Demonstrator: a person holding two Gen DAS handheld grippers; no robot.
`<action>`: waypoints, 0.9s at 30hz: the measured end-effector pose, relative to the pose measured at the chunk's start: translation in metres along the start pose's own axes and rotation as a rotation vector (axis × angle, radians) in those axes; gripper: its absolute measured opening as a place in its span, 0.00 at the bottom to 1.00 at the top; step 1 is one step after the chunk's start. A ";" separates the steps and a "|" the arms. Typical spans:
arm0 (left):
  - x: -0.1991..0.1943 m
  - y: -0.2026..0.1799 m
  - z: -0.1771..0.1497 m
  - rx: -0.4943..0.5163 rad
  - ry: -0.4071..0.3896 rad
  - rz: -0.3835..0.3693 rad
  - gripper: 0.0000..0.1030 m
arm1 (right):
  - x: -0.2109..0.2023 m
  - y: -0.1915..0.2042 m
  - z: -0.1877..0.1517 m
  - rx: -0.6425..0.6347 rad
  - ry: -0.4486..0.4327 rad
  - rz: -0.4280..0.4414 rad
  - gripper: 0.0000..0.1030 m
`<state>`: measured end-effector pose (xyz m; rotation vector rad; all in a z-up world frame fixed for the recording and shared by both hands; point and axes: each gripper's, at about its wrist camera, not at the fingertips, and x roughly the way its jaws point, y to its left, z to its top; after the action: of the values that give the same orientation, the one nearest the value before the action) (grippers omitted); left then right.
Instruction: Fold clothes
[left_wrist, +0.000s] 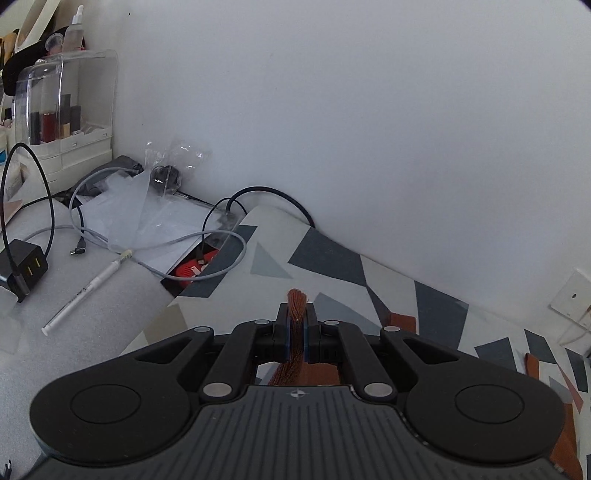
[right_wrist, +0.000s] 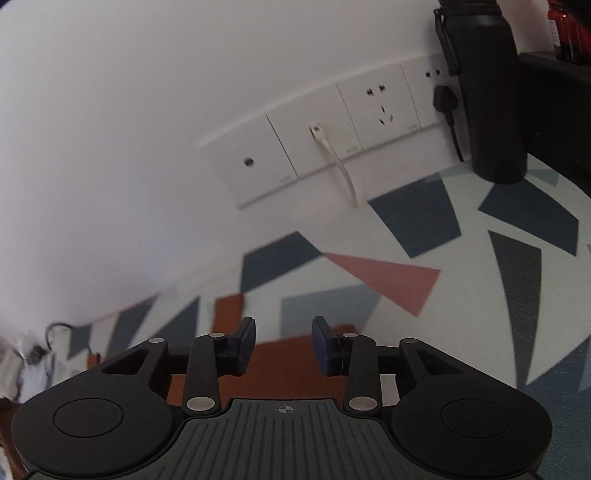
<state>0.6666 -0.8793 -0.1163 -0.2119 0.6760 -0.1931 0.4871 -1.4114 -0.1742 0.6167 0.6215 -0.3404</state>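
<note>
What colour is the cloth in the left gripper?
Rust orange cloth, pinched in the left gripper; clearest in the left wrist view.

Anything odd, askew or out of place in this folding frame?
Mostly the clutter at the mat's far left corner: a grey cable loops onto the mat, over a red item wedged at its edge. A white pen lies loose nearby. The rust-orange cloth looks undamaged.

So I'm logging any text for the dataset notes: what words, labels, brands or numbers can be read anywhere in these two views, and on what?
No text can be read in full.
Wall socket plates: small grey marks at the lower corners, too small and blurred to read.
White pen: faint printing along the barrel, too small to read.
Blue-and-white container at the left edge: label cut off, unreadable.
Red bottles at top right: white label, blurred.
</note>
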 end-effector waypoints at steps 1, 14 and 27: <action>0.001 0.002 0.002 0.004 0.003 -0.003 0.06 | 0.005 -0.004 -0.005 -0.009 0.029 -0.027 0.33; -0.004 0.006 0.006 0.061 0.006 -0.087 0.06 | 0.050 0.030 -0.011 -0.265 0.116 -0.175 0.07; -0.046 0.016 0.038 0.073 -0.140 -0.187 0.06 | -0.096 0.064 0.033 -0.350 -0.267 -0.124 0.06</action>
<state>0.6578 -0.8476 -0.0640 -0.2161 0.5085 -0.3781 0.4580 -1.3713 -0.0648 0.1920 0.4486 -0.4109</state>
